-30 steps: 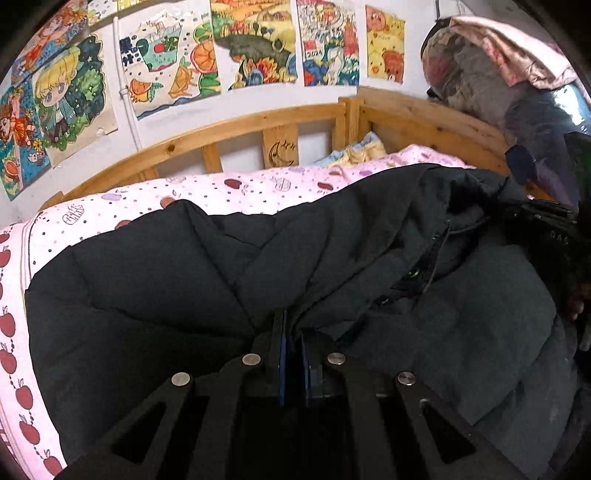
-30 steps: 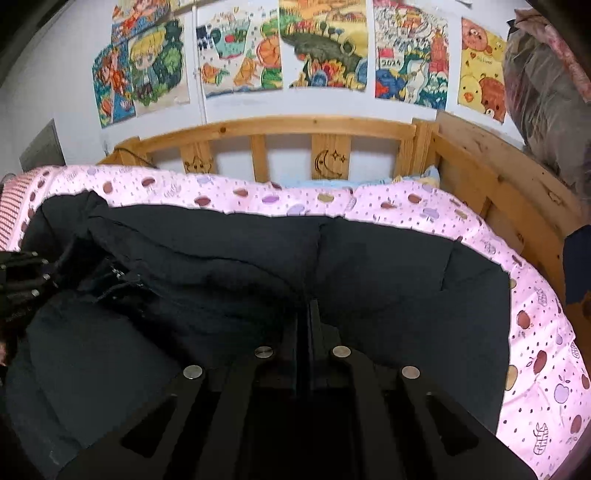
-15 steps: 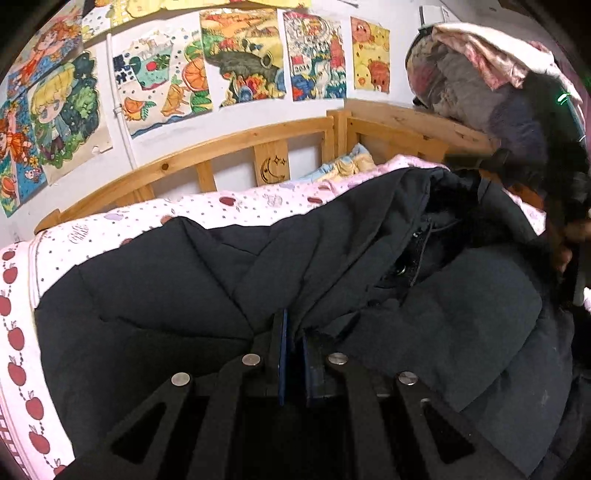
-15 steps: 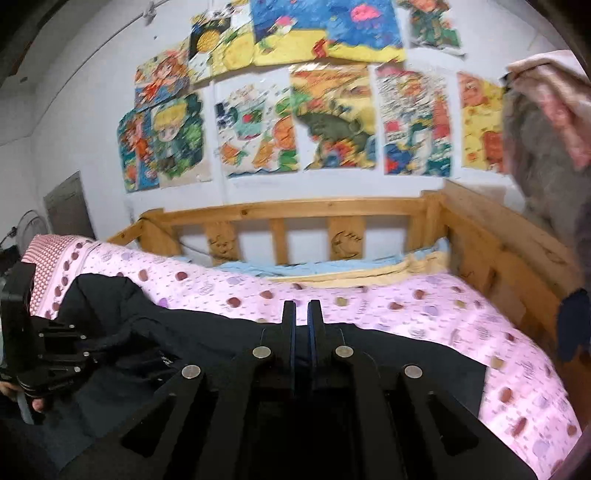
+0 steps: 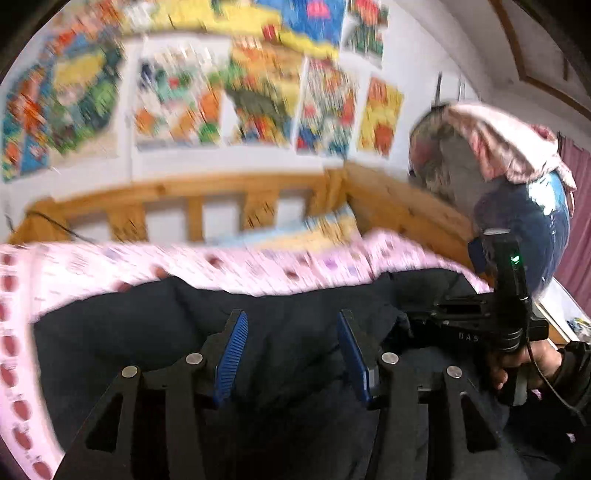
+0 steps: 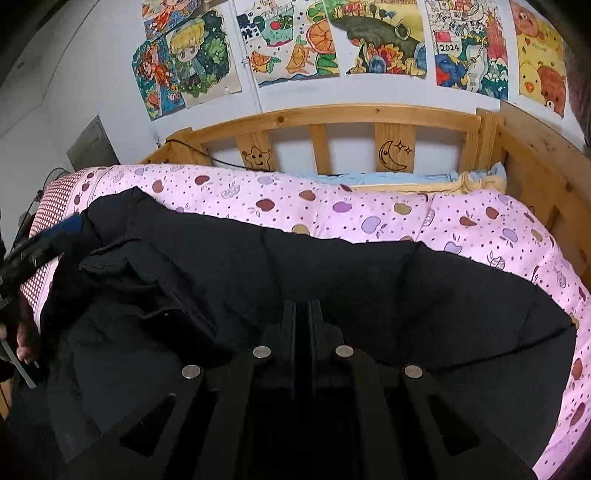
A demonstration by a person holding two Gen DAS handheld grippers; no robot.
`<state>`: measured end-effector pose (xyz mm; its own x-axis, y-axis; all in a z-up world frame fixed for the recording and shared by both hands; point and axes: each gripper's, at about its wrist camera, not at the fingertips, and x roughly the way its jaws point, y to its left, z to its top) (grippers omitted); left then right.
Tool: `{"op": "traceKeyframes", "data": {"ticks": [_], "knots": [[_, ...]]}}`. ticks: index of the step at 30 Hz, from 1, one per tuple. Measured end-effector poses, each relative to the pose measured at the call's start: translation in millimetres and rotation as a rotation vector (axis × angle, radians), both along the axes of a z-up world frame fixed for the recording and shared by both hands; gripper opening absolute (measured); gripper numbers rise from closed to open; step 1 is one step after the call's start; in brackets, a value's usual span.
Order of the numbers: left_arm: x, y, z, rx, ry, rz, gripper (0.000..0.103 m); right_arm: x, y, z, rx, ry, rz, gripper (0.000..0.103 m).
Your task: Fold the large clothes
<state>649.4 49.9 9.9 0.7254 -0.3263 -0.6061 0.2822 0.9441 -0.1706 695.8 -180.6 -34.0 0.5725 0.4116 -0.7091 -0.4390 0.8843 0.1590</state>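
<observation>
A large black padded jacket [image 6: 332, 273] lies spread over the pink apple-print quilt [image 6: 369, 206] on the bed. In the blurred left wrist view my left gripper [image 5: 291, 350] hovers just over the jacket [image 5: 155, 332]. Its jaws are opening, and the blue pads [image 5: 231, 354] stand apart with dark cloth beneath them, not pressed. My right gripper [image 6: 301, 306] is shut, its tips low over the jacket's middle; whether cloth is pinched I cannot tell. Each gripper shows in the other's view: the right gripper [image 5: 491, 325] in a hand [image 5: 517, 365], the left gripper [image 6: 33, 254] at the far left.
A wooden bed rail [image 6: 332, 114] runs along the back and right side. Drawings [image 6: 384, 33] cover the wall above it. Blue and yellow bedding [image 6: 424, 181] lies by the rail. A heap of bundled textiles [image 5: 498, 177] stands at the right.
My left gripper went from shut on a jacket fold to open, let the fold go and rose. My right gripper swung up toward the wall, then came back down over the jacket.
</observation>
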Motion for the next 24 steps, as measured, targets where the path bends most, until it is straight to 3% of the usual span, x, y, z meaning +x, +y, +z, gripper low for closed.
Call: {"op": "traceKeyframes", "data": {"ticks": [3, 5, 9, 13, 16, 21, 24], "knots": [[20.8, -17.9, -26.5, 0.104, 0.154, -0.044, 0.019, -0.2, 0.2, -2.4, 0.003, 0.022, 0.013, 0.006], [24.3, -23.8, -41.6, 0.172, 0.201, -0.053, 0.015, 1.3, -0.4, -5.5, 0.004, 0.054, 0.026, 0.006], [26.0, -25.4, -62.9, 0.219, 0.25, -0.065, 0.01, 7.2, 1.6, -25.0, -0.026, 0.146, 0.041, 0.006], [20.0, -30.4, -70.2, 0.269, 0.223, -0.061, 0.01, 5.4, 8.0, -43.7, -0.067, 0.187, 0.041, 0.006], [16.5, -25.7, -68.7, 0.26, 0.204, -0.062, 0.01, -5.3, 12.6, -31.7, -0.086, 0.118, 0.045, 0.006], [13.1, -21.9, -70.7, 0.23, 0.199, -0.064, 0.01, -18.7, 15.6, 9.7, 0.071, 0.007, 0.08, 0.006], [10.6, -20.3, -72.2, 0.226, 0.202, -0.068, 0.01, -16.5, 37.2, 8.9, 0.063, 0.033, 0.132, 0.006]]}}
